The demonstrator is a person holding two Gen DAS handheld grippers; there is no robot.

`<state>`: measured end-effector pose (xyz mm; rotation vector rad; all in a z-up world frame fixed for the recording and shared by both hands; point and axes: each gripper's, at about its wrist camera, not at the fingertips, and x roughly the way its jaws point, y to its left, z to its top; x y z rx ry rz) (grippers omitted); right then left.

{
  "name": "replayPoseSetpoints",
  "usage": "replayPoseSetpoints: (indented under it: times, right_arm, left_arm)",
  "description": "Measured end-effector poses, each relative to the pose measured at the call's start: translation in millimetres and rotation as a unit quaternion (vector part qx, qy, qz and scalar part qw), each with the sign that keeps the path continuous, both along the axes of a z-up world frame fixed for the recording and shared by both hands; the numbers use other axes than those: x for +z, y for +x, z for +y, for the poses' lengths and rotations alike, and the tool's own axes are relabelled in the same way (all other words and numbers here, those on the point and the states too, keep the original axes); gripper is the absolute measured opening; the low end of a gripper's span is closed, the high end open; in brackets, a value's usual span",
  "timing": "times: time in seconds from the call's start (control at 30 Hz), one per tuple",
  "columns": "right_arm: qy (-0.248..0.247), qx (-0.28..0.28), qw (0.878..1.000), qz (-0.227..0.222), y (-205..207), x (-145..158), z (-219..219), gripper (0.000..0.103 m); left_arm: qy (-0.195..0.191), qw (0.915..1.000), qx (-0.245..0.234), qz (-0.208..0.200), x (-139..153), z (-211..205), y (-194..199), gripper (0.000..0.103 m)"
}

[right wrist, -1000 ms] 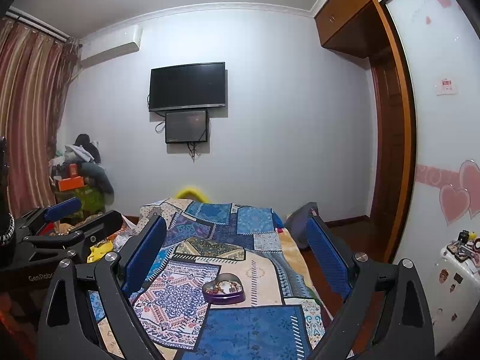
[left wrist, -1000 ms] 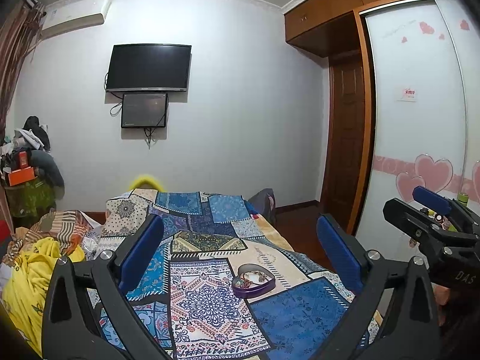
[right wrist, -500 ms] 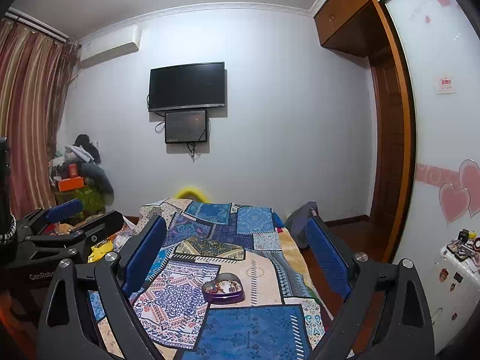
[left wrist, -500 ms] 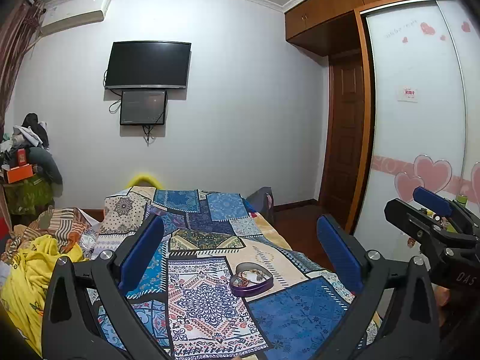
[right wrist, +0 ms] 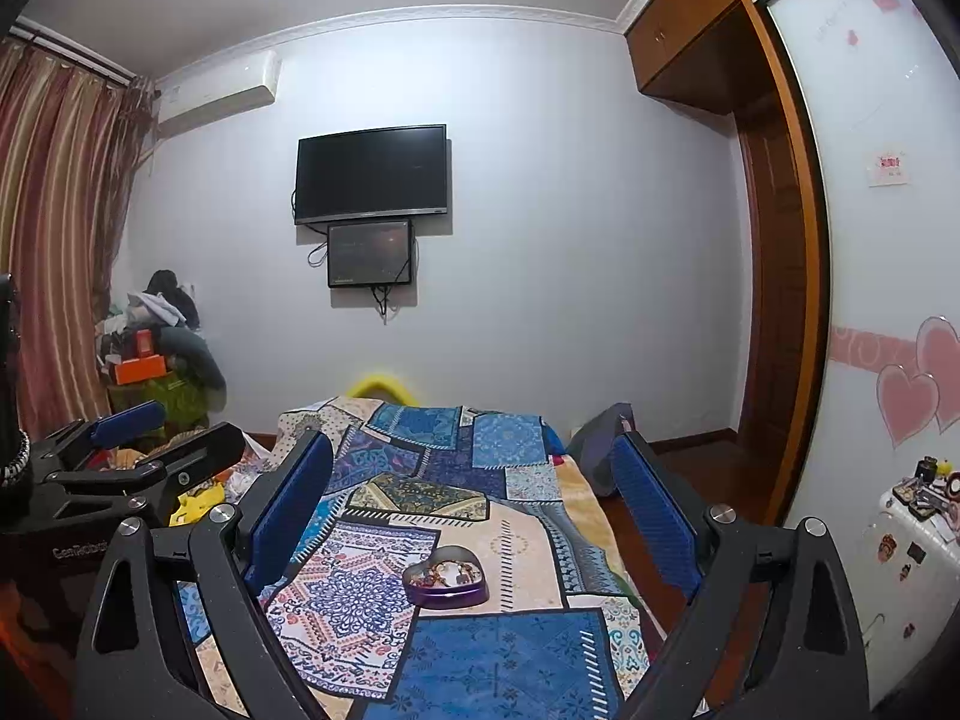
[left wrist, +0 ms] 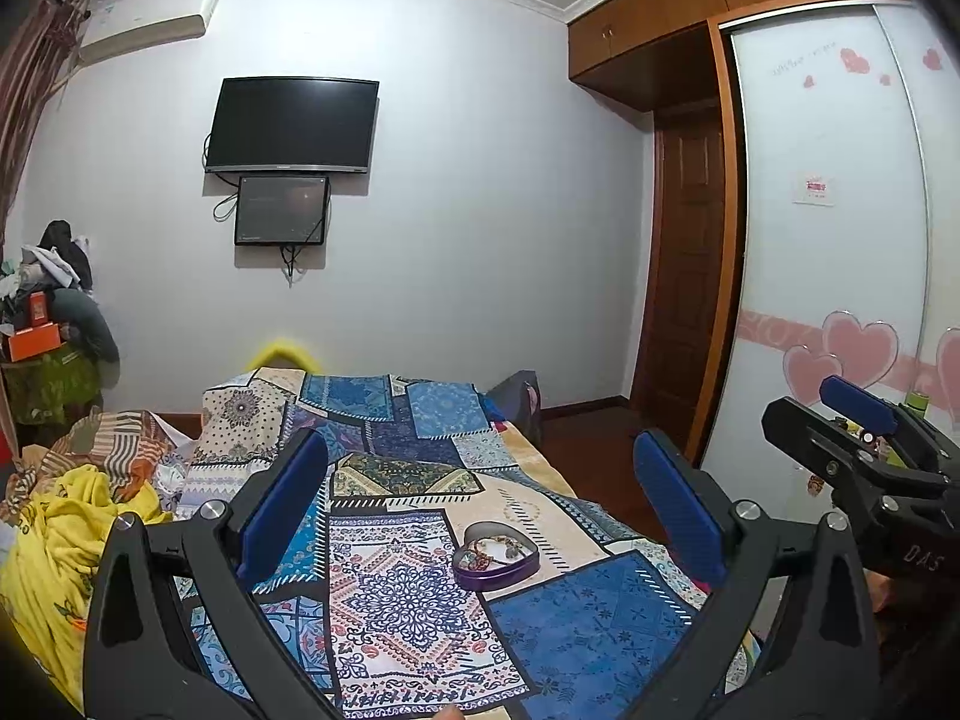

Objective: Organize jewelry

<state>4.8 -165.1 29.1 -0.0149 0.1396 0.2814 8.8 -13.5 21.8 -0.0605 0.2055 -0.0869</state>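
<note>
A purple heart-shaped tin (left wrist: 495, 561) lies open on the patchwork bed cover (left wrist: 420, 612), with tangled jewelry inside. My left gripper (left wrist: 480, 480) hangs open above the near part of the bed, and the tin sits ahead, between its blue pads and a little below them. The right wrist view shows the same tin (right wrist: 445, 579) ahead of my right gripper (right wrist: 471, 471), which is also open and holds nothing. Each gripper appears in the other's view: the right gripper (left wrist: 858, 420) at the right edge, the left gripper (right wrist: 138, 438) at the left.
A yellow cloth (left wrist: 54, 540) and striped bedding are heaped at the bed's left. A cluttered pile (right wrist: 156, 354) stands in the far left corner. A wardrobe with heart-patterned sliding doors (left wrist: 828, 300) lines the right side, and a white case (right wrist: 918, 540) carries small items.
The left wrist view has drifted slightly, so the tin sits a little further left in it. The right wrist view is almost unchanged. Both grippers stay open.
</note>
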Motion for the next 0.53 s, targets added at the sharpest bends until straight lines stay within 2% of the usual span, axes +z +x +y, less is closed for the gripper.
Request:
replayPoseSetpoints:
  times: [0.53]
  right_arm:
    - [-0.001,-0.003,1.0,0.012,8.2,-2.4,0.4,0.093]
  left_arm:
    - [-0.001,1.0,-0.002,0.003,-1.9,2.6,5.2,0.103]
